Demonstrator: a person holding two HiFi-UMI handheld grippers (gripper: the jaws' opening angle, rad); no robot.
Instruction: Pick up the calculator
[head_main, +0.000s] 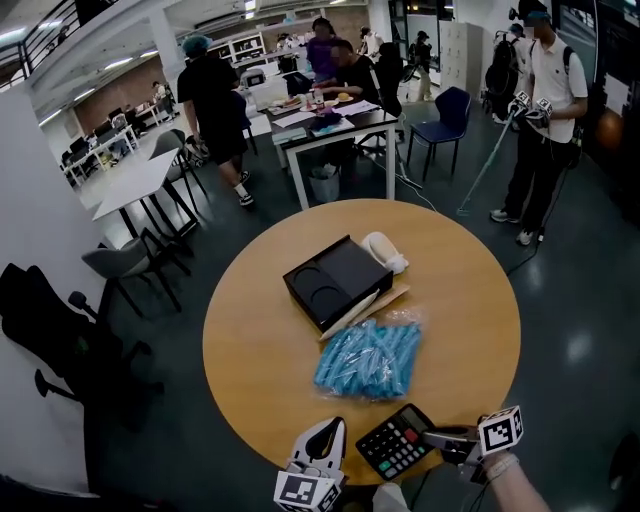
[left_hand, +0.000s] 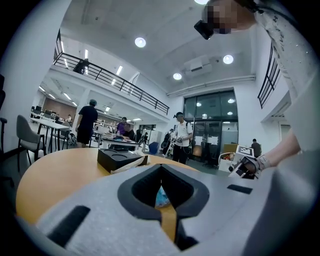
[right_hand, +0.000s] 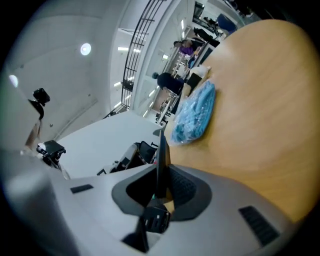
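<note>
The black calculator (head_main: 397, 441) with white and red keys hangs tilted just over the near rim of the round wooden table (head_main: 250, 350). My right gripper (head_main: 432, 438) grips its right end, shut on it. In the right gripper view the calculator (right_hand: 161, 150) shows edge-on, a thin dark slab pinched between the pads of the right gripper (right_hand: 162, 172). My left gripper (head_main: 322, 432) hovers to the calculator's left at the table rim, apart from it. In its own view the left gripper (left_hand: 161, 167) has its tips meeting, with nothing held.
A bag of blue pieces (head_main: 370, 358) lies mid-table just beyond the calculator. Behind it are a black box (head_main: 335, 282), a pale wooden strip (head_main: 365, 312) and a white object (head_main: 383, 250). Chairs (head_main: 125, 262), desks and several people stand farther off around the table.
</note>
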